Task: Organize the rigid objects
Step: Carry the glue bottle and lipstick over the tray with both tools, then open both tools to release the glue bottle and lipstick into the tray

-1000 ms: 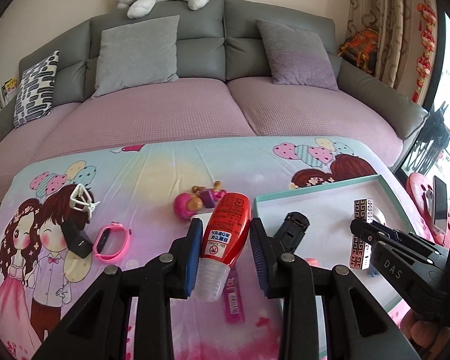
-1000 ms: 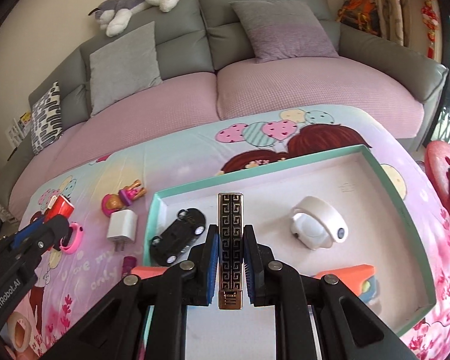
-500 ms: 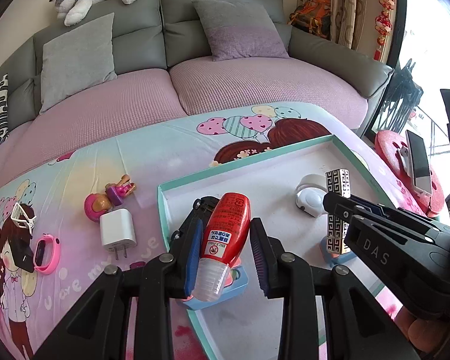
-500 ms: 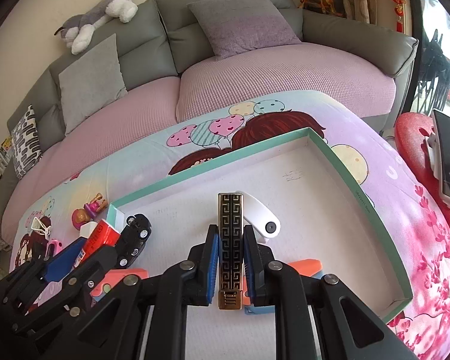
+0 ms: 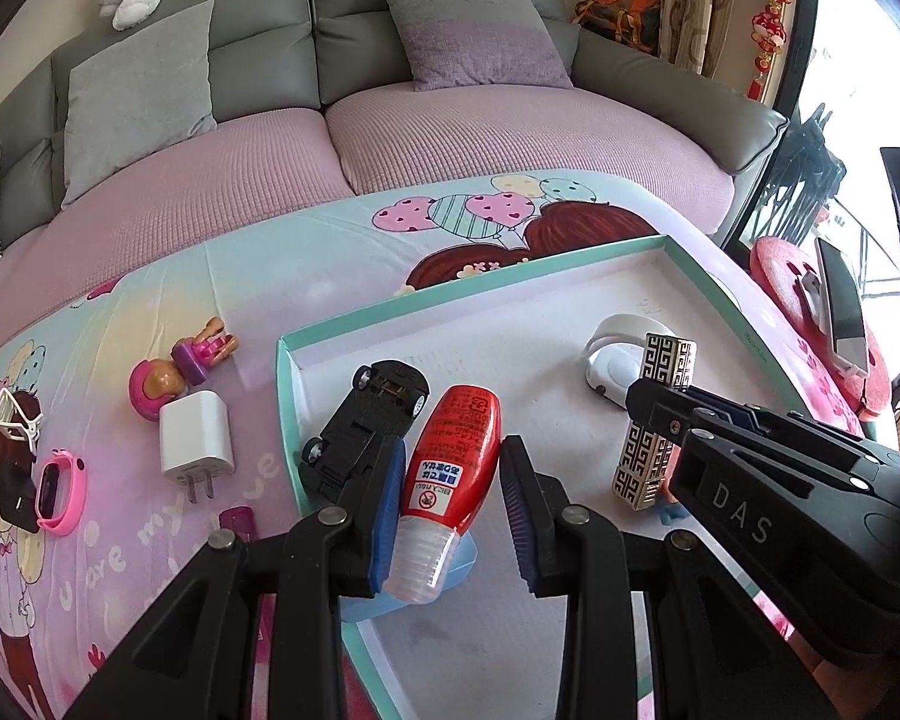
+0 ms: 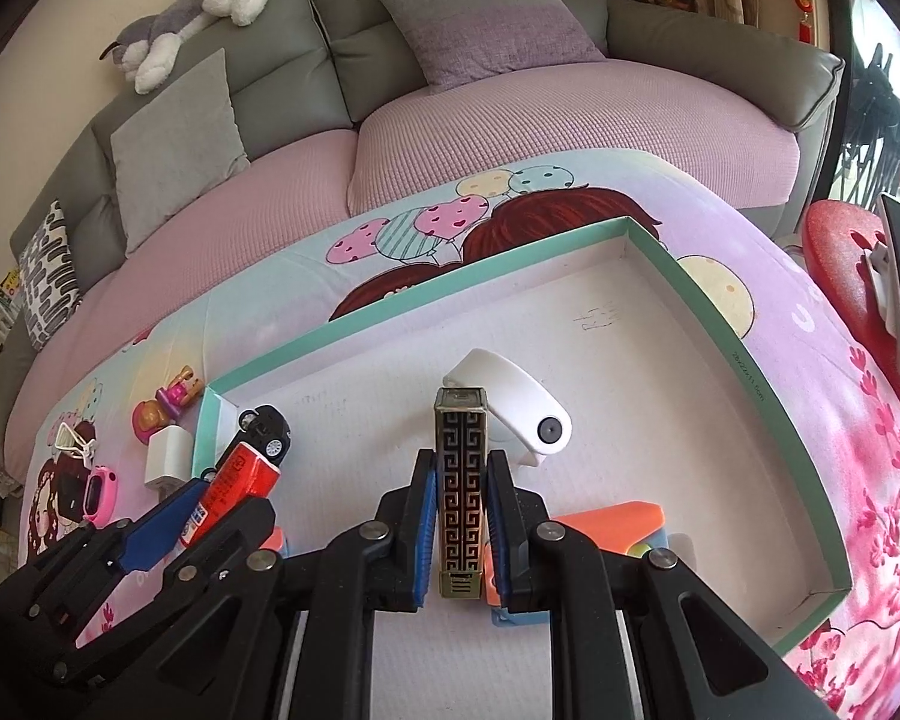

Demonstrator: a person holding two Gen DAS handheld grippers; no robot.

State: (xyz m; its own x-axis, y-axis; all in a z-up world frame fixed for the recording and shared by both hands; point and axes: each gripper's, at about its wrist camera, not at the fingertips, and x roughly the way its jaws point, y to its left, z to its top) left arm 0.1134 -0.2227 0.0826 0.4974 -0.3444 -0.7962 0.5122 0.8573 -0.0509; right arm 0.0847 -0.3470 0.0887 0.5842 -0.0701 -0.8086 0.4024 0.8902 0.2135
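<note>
Left wrist view first: the left gripper has its jaws clamped on a red squeeze bottle, clear cap toward the camera, held just over the near-left corner of the teal-rimmed tray, right beside a black toy car that leans upside down on the tray's left wall. Over on the right, the right gripper grips a black-and-gold patterned lighter upright, above the tray floor and just near of a white strap-like gadget. So both hands are at the placing step, I'd say, each carrying its item over the tray. The next move looks like a lowering and a clean release, and the bottle wants a bare patch clear of the car and of the pale blue piece under its cap. Left outside on the tabletop: a white charger plug, a small pink doll and a pink wristband, all awaiting their turn. Right wrist view adds what the other can't: the right gripper head-on, pads tight against the lighter, an orange block on the tray floor just behind its right finger, and the open far-right half of the tray, where there's plenty of room.
</note>
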